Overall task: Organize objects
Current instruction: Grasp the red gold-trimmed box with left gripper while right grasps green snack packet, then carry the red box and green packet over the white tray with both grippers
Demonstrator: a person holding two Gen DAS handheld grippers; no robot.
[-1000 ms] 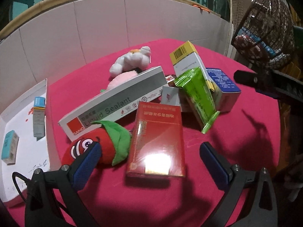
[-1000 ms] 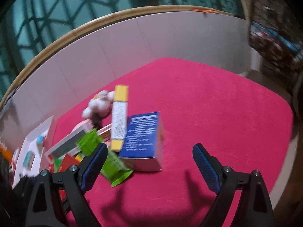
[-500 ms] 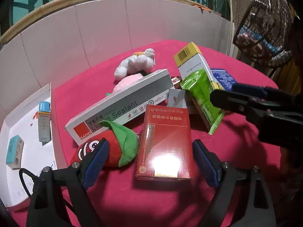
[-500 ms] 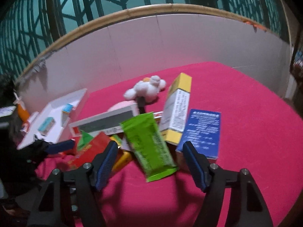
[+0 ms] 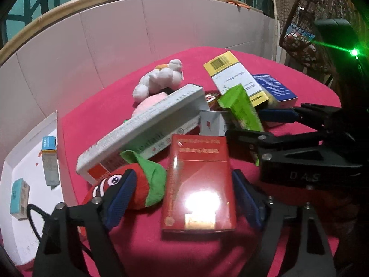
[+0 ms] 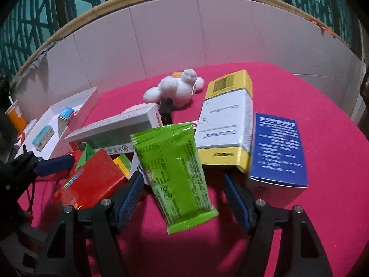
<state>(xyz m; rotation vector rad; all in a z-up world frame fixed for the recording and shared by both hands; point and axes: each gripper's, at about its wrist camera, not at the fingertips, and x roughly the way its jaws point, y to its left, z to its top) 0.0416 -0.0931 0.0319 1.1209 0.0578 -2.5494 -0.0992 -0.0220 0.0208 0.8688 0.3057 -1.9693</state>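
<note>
A pile of objects lies on the pink tabletop (image 5: 184,251). My left gripper (image 5: 183,198) is open, its jaws on either side of a red box (image 5: 198,182), not touching it. My right gripper (image 6: 184,198) is open, its jaws on either side of the lower end of a green packet (image 6: 175,168); it also shows in the left wrist view (image 5: 258,124). A strawberry plush (image 5: 140,184), a long grey sealant box (image 5: 147,124), a yellow-and-white box (image 6: 226,124), a blue box (image 6: 276,152) and a white plush (image 6: 177,87) lie around them.
A white open tray (image 5: 27,207) with several small boxes sits at the left edge. A white curved wall (image 6: 184,34) rings the back of the table. A wire basket (image 5: 306,23) hangs at the far right. An orange cup (image 6: 15,115) stands beyond the tray.
Both grippers have moved forward into the pile. The left now straddles the red box. The right swung left and came down around the green packet.
</note>
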